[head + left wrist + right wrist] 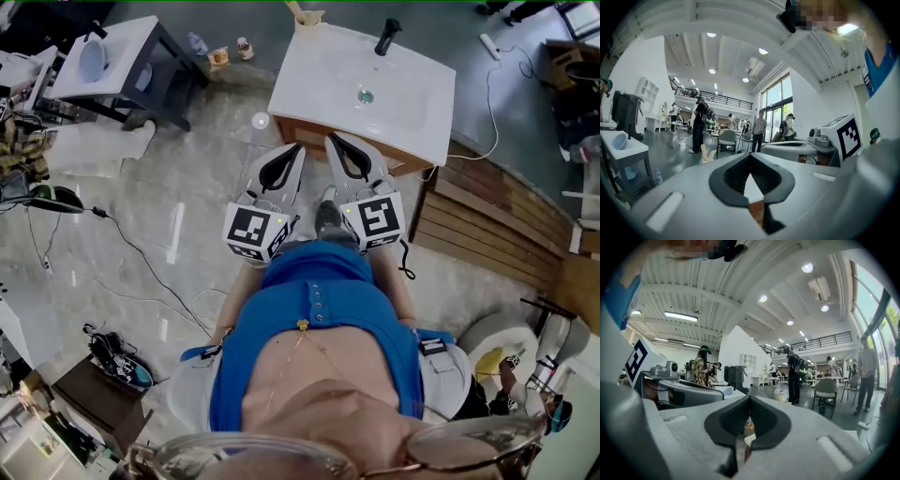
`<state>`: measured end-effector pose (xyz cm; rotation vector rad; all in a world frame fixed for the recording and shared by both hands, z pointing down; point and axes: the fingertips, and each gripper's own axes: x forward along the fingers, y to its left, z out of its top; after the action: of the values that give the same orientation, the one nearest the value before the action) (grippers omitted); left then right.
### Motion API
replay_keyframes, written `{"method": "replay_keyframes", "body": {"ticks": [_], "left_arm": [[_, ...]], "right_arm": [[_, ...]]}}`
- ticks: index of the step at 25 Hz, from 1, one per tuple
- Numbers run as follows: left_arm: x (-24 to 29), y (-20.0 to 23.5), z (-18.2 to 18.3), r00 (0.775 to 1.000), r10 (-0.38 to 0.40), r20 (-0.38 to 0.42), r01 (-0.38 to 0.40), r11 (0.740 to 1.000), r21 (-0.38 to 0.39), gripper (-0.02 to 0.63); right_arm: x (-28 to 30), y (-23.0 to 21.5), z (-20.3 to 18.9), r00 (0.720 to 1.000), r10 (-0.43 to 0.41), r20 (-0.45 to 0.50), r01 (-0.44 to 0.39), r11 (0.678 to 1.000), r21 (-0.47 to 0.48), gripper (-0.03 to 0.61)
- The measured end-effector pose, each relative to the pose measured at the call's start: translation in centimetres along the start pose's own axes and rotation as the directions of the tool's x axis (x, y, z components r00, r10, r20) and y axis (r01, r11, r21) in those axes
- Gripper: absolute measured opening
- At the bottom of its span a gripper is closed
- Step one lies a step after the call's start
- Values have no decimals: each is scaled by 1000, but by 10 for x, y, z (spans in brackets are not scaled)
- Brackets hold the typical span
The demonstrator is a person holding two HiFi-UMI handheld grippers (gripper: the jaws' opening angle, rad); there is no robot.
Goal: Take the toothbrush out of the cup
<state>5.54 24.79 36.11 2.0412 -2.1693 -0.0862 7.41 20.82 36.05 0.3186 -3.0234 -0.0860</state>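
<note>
- Head view, concealment: a beige object point(305, 14) stands at the far-left corner of the washbasin point(412, 112), at 12 o'clock in frame. It is cut by the top edge and too small to tell whether it is the cup with the toothbrush. The person's blue shirt point(319, 309) fills the 6 o'clock area.
- Head view, pose: the left gripper point(296, 148) and right gripper point(331, 139) are held level, side by side and just apart. Their tips point to 12 o'clock, near the basin's near edge and well apart from the black faucet point(387, 36).
- Left gripper view: the left gripper point(750, 155) has its jaws pressed together at the tips, with nothing between them. The beige object point(708, 154) sits at 9 o'clock of the tips, well apart from them, and its contents are not legible.
- Right gripper view: the right gripper point(750, 398) has its jaws together and empty. Small items glimpsed through the slot below the tips are too blurred to identify.
</note>
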Motion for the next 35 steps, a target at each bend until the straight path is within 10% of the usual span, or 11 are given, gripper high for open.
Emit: {"method": "replay_keyframes", "body": {"ticks": [21, 35], "left_arm": [[141, 45, 20, 990, 138, -2, -138, 990, 21, 0], [198, 111, 21, 1000, 8, -21, -8, 1000, 4, 1]], "right_arm": [[78, -127, -1, 995, 100, 29, -101, 995, 15, 2], [134, -171, -14, 995, -94, -11, 94, 995, 39, 2]]}}
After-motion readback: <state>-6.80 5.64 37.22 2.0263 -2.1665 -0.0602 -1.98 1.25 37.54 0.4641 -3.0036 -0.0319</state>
